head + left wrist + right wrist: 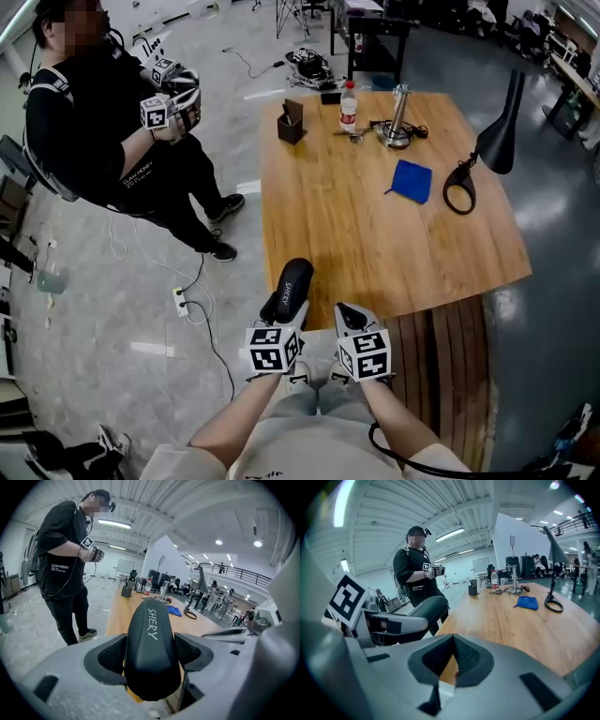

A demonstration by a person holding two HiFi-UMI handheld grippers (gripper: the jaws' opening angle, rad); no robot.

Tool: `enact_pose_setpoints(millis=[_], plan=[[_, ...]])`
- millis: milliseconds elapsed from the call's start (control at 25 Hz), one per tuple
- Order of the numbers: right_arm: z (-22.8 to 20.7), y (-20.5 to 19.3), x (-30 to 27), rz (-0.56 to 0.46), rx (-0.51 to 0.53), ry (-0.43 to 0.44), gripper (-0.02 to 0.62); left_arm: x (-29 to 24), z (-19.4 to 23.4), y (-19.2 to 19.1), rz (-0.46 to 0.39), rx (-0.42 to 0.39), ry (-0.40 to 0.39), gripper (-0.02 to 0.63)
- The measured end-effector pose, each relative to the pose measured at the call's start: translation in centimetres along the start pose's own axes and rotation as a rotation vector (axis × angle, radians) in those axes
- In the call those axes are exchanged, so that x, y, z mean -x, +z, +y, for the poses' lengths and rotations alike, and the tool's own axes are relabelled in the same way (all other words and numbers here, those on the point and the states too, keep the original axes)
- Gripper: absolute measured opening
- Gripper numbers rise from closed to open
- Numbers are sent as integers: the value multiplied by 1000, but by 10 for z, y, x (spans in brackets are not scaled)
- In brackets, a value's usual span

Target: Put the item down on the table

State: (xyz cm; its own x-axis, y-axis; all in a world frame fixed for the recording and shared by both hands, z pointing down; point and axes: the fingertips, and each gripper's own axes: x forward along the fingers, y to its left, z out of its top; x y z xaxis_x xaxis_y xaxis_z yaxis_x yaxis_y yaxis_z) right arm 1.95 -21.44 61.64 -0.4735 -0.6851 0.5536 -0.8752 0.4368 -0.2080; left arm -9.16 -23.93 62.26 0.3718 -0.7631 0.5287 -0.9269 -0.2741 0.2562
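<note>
Black case [292, 281] gripped in left gripper's [150, 652] fingers near the table [375, 244]; right gripper's [452, 657] fingers closed, empty.

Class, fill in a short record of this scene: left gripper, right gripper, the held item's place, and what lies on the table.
Left gripper: shut on a black case
Right gripper: shut, empty
Place of the case: at the near edge of the table, not set down
On the table: blue cloth, bottle, black lamp, all far from the case
</note>
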Motion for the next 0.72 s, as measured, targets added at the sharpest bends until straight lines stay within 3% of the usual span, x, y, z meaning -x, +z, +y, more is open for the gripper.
enact_pose_setpoints(millis=[360, 720], plan=[[-31, -22, -42, 35, -16, -28, 3, -80, 31, -44, 110, -5, 39, 328], [-31, -38, -63, 73, -27, -10, 3, -124, 40, -71, 204, 0, 74, 328]])
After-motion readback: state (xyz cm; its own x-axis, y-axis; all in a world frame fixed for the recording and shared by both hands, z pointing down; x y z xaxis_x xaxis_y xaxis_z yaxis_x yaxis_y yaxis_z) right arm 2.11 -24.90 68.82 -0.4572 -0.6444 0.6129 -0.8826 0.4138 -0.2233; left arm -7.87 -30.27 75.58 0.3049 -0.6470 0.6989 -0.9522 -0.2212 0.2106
